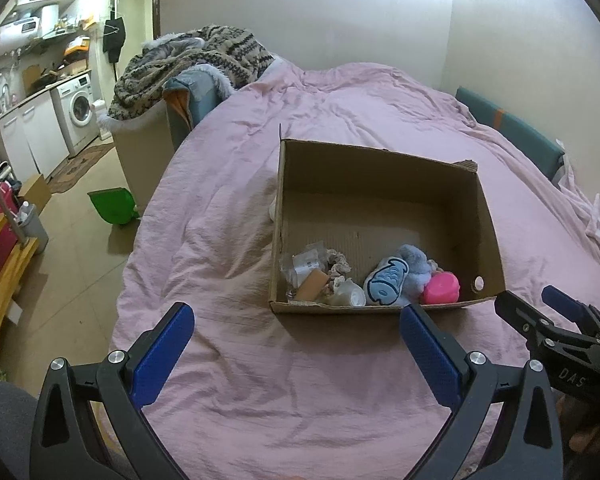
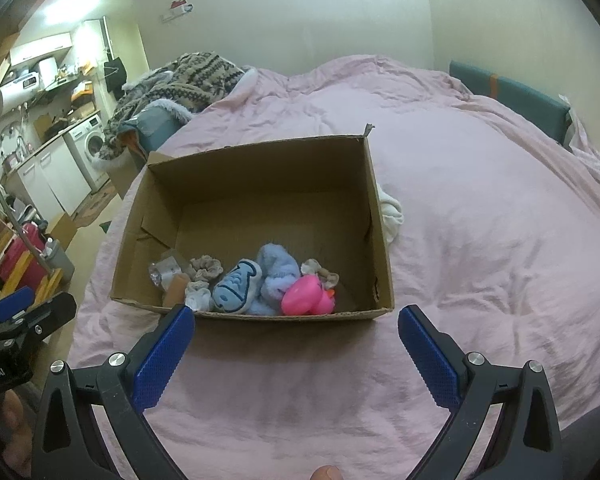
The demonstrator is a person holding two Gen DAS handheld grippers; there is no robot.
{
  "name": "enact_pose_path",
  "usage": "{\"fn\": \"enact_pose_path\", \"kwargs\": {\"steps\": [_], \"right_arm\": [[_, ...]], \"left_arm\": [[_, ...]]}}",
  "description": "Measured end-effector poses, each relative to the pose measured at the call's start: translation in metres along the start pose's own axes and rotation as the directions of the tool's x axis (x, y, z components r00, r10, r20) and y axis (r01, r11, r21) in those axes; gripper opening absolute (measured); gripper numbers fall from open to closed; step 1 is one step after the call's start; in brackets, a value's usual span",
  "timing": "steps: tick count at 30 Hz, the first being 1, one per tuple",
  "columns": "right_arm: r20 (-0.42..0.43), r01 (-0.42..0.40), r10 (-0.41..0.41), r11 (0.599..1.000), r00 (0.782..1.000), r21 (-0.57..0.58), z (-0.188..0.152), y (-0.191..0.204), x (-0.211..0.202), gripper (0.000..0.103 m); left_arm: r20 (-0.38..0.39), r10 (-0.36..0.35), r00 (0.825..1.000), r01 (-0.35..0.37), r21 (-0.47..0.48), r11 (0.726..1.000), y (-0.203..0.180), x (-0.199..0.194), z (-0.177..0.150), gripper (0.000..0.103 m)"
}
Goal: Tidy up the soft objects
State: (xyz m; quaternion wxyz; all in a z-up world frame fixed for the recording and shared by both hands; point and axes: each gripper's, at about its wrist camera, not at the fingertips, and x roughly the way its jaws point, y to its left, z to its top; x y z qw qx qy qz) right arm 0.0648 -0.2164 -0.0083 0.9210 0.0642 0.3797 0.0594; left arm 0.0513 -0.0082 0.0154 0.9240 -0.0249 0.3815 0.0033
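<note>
A: How far along does it look?

B: Mostly done, I'd judge. The cardboard box (image 2: 374,216) sits on the pink bed cover (image 2: 500,240), and along its near wall lie a pink rubber duck (image 2: 306,296), a blue plush (image 2: 276,276), a fish-shaped pouch (image 2: 236,286) and scrunchies (image 2: 206,268).

A: Anything left out?

B: A white cloth (image 2: 392,212), just beside the box's right wall.

A: And the grippers?

B: Left gripper (image 1: 296,344) and right gripper (image 2: 296,344) hover near the box, jaws spread wide, holding nothing.

A: The room?

B: A patterned blanket (image 1: 196,60) heaped far left, with a washing machine (image 1: 78,110) beyond.
</note>
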Motion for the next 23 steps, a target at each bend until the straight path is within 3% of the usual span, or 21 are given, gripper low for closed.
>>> {"fn": "enact_pose_path", "kwargs": {"steps": [23], "right_arm": [[-0.004,-0.001,0.001,1.000,1.000,-0.003,0.0002,0.0001,0.0004,0.103]], "left_arm": [[-0.018,-0.003,1.000,0.002,-0.013,1.000,0.0020,0.0054,-0.0028,0.102]]}}
